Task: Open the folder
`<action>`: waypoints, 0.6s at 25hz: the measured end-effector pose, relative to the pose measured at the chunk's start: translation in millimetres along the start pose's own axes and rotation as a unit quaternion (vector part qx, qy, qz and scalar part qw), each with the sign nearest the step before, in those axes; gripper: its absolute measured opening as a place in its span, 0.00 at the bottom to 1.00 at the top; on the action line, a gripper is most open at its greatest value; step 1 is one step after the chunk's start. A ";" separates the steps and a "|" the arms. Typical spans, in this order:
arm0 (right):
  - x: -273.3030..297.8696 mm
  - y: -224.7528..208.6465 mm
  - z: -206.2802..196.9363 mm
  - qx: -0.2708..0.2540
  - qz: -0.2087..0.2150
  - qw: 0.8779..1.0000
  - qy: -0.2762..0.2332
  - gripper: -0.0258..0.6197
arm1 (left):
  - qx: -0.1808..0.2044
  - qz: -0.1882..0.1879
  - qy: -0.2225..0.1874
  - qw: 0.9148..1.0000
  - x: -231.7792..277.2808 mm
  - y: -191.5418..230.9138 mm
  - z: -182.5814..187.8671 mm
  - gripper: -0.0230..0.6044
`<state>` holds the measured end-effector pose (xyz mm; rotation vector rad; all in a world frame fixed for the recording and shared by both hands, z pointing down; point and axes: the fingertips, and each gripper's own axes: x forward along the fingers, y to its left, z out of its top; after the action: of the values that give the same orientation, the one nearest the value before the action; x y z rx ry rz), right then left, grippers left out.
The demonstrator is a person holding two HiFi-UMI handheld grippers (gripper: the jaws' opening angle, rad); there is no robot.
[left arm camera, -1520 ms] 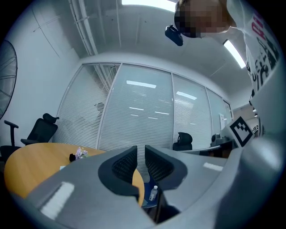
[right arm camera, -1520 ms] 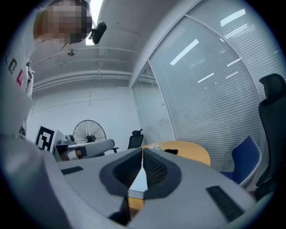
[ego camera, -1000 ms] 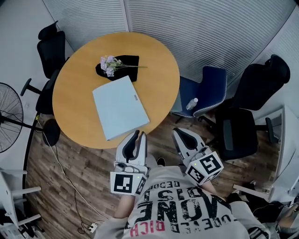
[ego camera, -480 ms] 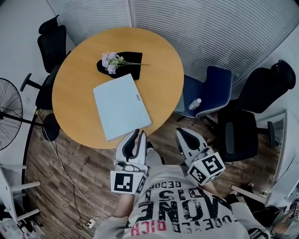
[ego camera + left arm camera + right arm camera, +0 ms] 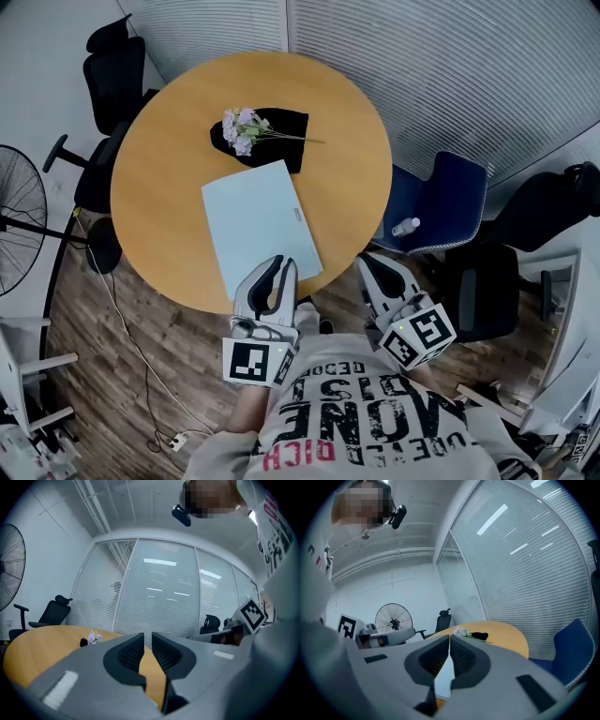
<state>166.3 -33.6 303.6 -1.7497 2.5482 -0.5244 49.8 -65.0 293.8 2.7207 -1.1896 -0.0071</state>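
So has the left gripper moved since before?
Yes: the left gripper advanced over the table; its tips now overlap the near edge of the folder, earlier just short of it.

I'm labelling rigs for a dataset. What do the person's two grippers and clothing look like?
The left gripper and right gripper both have light grey shells with black ribbed jaw pads. Each carries a white cube with black square markers. No cables show. The person wears a light grey T-shirt with dark lettering and some red.
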 end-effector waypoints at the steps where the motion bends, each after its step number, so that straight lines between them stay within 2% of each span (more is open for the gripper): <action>1: 6.1 -1.0 1.2 -0.001 0.000 1.000 0.001 0.06 | -0.001 0.000 0.000 1.000 3.3 4.8 0.8 0.13; 15: 59.4 7.3 -8.0 0.000 0.015 1.000 0.021 0.06 | -0.009 0.003 0.007 1.000 18.6 49.8 -7.2 0.13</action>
<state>135.7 -83.0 319.9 -1.7147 2.5970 -0.5665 26.7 -110.7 310.1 2.6965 -1.1882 0.0014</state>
